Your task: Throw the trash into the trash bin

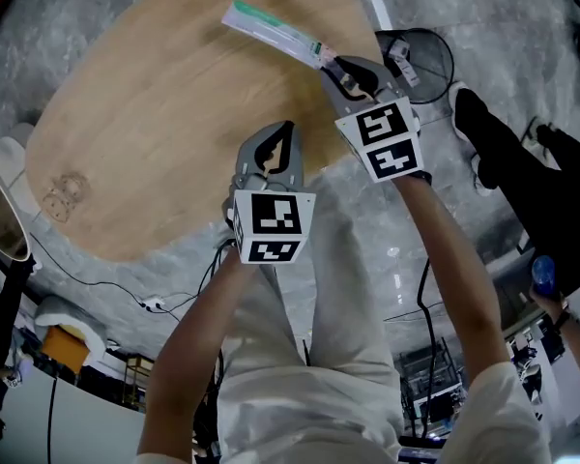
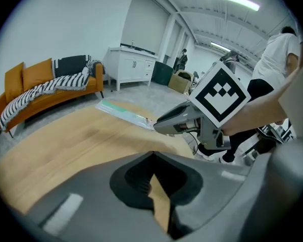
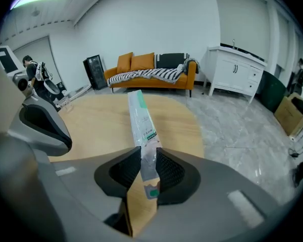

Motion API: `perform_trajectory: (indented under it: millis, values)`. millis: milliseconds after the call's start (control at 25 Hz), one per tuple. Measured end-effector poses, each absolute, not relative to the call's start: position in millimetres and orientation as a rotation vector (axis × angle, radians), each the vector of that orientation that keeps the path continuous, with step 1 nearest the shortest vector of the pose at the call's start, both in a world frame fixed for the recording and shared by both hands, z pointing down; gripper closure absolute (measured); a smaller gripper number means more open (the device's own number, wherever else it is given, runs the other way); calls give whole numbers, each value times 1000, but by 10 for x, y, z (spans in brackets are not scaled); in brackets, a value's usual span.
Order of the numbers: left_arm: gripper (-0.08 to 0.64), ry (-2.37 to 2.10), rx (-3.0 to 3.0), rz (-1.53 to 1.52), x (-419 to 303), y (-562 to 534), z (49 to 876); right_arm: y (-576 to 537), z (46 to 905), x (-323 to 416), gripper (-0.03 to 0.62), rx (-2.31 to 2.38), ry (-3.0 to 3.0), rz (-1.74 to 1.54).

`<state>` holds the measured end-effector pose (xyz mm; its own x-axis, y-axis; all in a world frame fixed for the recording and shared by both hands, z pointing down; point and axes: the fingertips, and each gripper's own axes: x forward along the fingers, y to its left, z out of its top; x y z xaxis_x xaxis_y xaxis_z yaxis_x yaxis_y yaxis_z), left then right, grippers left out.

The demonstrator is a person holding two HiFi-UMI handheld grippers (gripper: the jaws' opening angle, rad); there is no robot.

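Note:
A long white-and-green plastic wrapper hangs over the far part of the oval wooden table. My right gripper is shut on its near end. In the right gripper view the wrapper runs straight out between the pads of the right gripper. My left gripper hovers over the table's near edge, its tips together and nothing in them. In the left gripper view I see the wrapper and the right gripper ahead. A black mesh trash bin stands on the floor to the right of the table.
A person in dark clothes stands just right of the bin. Cables lie on the grey floor near the table's near edge. An orange sofa and a white cabinet stand along the far wall.

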<state>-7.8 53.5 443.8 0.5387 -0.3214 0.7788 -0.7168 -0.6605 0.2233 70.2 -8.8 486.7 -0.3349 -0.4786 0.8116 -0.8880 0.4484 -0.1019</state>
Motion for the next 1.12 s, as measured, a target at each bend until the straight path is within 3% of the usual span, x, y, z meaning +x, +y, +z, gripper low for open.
perform_trajectory:
  millis: [1120]
  values:
    - [560,-534,2360,1135,1746,821,4679,764,5469,3040,471,1504,-1652,984]
